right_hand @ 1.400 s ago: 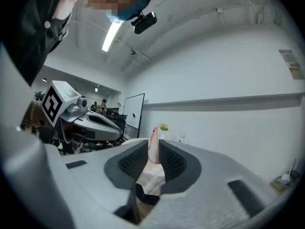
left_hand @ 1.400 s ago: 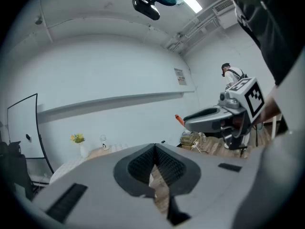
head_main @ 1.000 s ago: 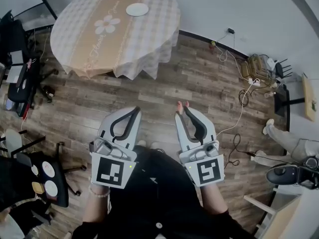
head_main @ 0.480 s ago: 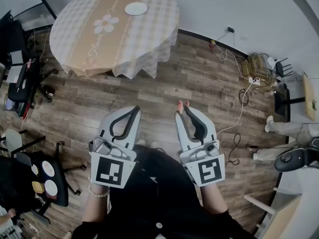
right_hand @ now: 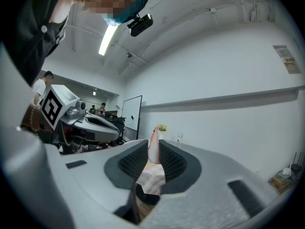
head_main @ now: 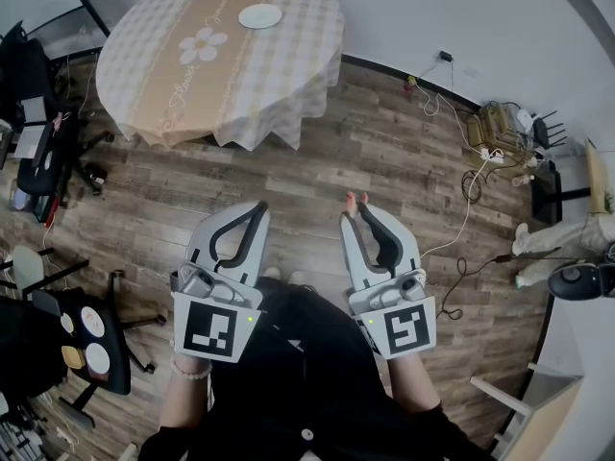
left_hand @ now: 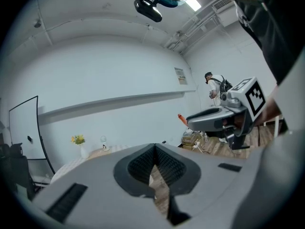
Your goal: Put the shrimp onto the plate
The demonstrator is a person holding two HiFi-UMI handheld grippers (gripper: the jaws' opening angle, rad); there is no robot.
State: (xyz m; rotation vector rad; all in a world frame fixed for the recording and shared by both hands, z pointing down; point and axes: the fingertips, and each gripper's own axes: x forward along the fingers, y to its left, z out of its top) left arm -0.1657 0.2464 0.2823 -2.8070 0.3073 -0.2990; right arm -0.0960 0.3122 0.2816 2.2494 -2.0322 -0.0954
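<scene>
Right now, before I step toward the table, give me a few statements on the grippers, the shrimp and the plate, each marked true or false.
1. The right gripper is shut on the shrimp. True.
2. The shrimp already lies on the plate. False: the plate looks bare, and the shrimp is pinched between the right gripper's jaws, above the wooden floor.
3. The left gripper holds a second shrimp. False: its jaws are together with nothing between them.
4. The plate sits on the round table, well away from both grippers. True.
</scene>
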